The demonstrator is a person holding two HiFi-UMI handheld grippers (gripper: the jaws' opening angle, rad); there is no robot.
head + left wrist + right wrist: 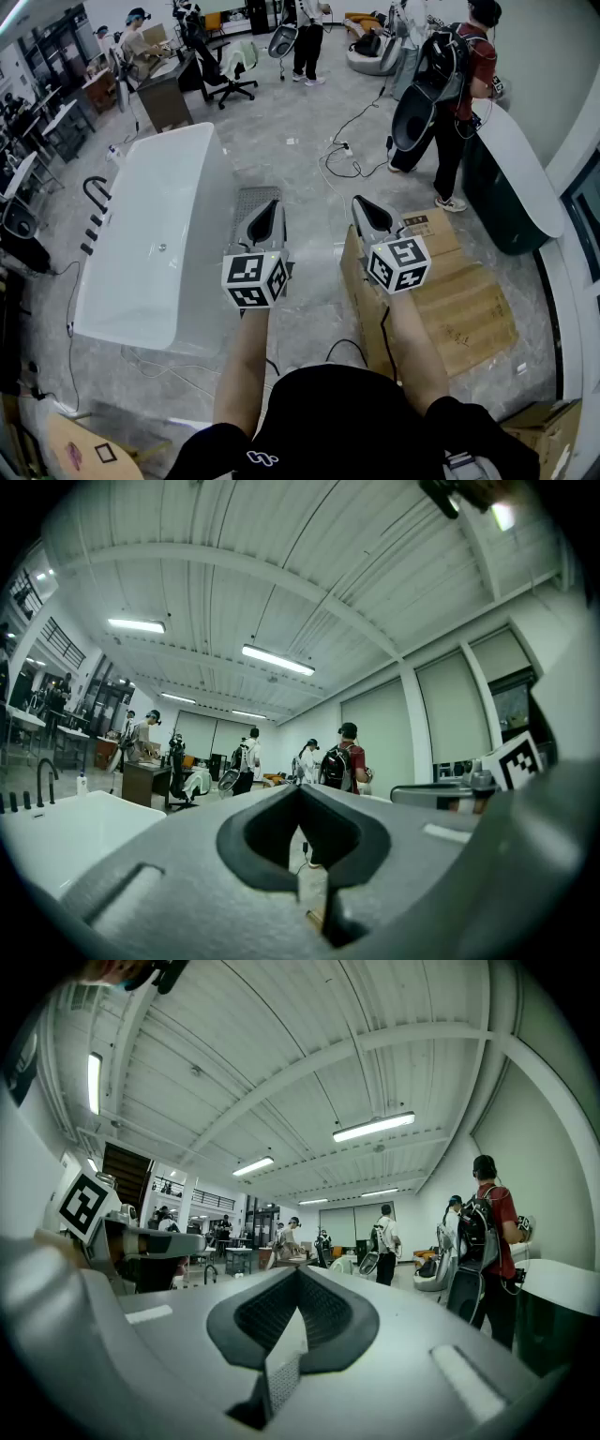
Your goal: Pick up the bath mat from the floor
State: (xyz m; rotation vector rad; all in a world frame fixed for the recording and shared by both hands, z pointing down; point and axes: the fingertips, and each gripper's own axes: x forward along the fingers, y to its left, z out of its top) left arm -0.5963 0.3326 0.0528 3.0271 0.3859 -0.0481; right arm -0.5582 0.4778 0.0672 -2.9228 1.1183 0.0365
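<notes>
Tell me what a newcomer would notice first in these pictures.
A white bathtub fills the left of the head view. In the middle, the left gripper and right gripper are held out level, jaws shut and empty, over a grey bath mat and cardboard on the floor.

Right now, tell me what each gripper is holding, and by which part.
Nothing is held. The left gripper and the right gripper both have their jaws shut and empty; the bath mat lies on the floor, ungripped.

Bathtub [155,244] on the left, bath mat [253,195] on the floor [300,141] just beside it, cardboard [464,305] lying further right, office chair [223,73] way behind the tub.
</notes>
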